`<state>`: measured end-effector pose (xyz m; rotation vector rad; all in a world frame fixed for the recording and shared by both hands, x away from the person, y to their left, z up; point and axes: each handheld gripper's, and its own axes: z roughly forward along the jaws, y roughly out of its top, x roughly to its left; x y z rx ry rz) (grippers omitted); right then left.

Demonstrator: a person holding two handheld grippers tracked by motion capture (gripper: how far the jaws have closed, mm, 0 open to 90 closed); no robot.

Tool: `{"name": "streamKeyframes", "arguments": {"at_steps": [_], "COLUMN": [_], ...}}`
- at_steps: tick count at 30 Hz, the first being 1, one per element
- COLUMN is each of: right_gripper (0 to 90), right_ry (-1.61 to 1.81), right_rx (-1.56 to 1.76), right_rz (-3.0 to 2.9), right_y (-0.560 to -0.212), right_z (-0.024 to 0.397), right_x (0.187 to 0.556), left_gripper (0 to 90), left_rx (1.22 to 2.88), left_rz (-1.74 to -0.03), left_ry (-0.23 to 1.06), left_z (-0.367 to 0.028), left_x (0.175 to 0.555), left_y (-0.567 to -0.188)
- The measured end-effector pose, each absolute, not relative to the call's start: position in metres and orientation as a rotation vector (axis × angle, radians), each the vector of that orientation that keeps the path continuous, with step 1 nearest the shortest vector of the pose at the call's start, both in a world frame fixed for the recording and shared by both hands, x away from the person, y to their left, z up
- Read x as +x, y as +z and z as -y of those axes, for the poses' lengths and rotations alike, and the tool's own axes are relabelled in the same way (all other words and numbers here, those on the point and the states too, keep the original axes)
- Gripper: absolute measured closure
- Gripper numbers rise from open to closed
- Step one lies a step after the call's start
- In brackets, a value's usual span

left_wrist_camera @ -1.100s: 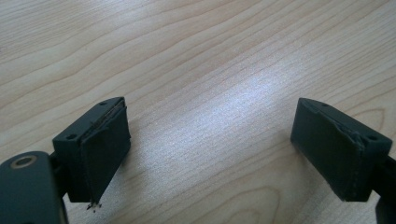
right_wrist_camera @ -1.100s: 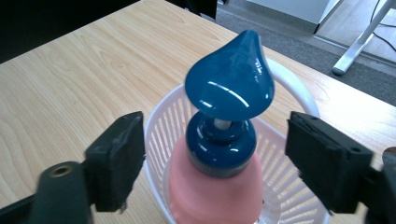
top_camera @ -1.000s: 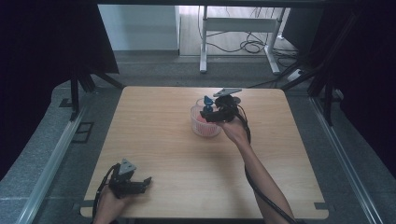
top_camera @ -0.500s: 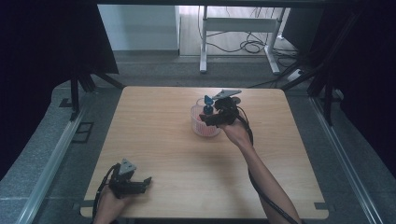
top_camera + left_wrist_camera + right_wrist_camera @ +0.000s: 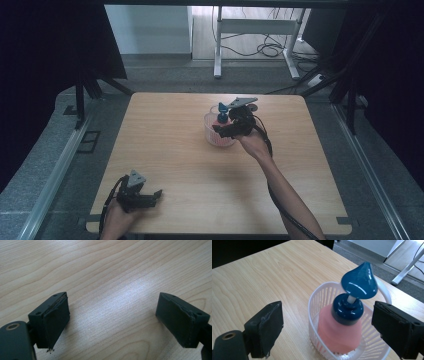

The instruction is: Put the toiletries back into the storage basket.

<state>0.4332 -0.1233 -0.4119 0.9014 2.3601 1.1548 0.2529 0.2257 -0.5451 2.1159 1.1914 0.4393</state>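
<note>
A pink bottle (image 5: 339, 330) with a dark blue pump top (image 5: 359, 282) stands upright in a small white slotted basket (image 5: 314, 297) on the wooden table. My right gripper (image 5: 327, 325) faces it from close by. Its jaws have just been opening and now stand wide on either side of the pump collar, with no pad touching it. From above, the basket (image 5: 220, 139) sits at the table's middle back, with the right gripper (image 5: 222, 131) at its right rim. My left gripper (image 5: 156, 196) rests near the front left edge, open over bare wood (image 5: 112, 277).
The light wooden table (image 5: 175, 150) has grey floor on all sides. Dark curtains hang to the left and right. Beyond the far edge stand a white desk frame (image 5: 250, 30) and loose cables. A black cable trails from each gripper along the forearm.
</note>
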Motion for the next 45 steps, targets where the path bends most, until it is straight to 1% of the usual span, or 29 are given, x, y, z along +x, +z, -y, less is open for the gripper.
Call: {"name": "streamKeyframes", "arguments": {"at_steps": [19, 45], "right_gripper": [9.8, 10.2], "right_ry": [1.18, 1.202], "right_rx": [0.876, 0.814], "right_rz": [-2.356, -2.385], "right_y": [-0.412, -0.414], "right_z": [0.129, 0.138], "right_x": [0.418, 0.386], "left_gripper": [11.4, 11.4], "left_rx": [2.117, 2.116], "left_rz": [-1.192, -1.193], "left_ry": [0.439, 0.44], "left_z": [-0.226, -0.225], "left_x": [0.253, 0.253], "left_y": [-0.545, -0.545]}}
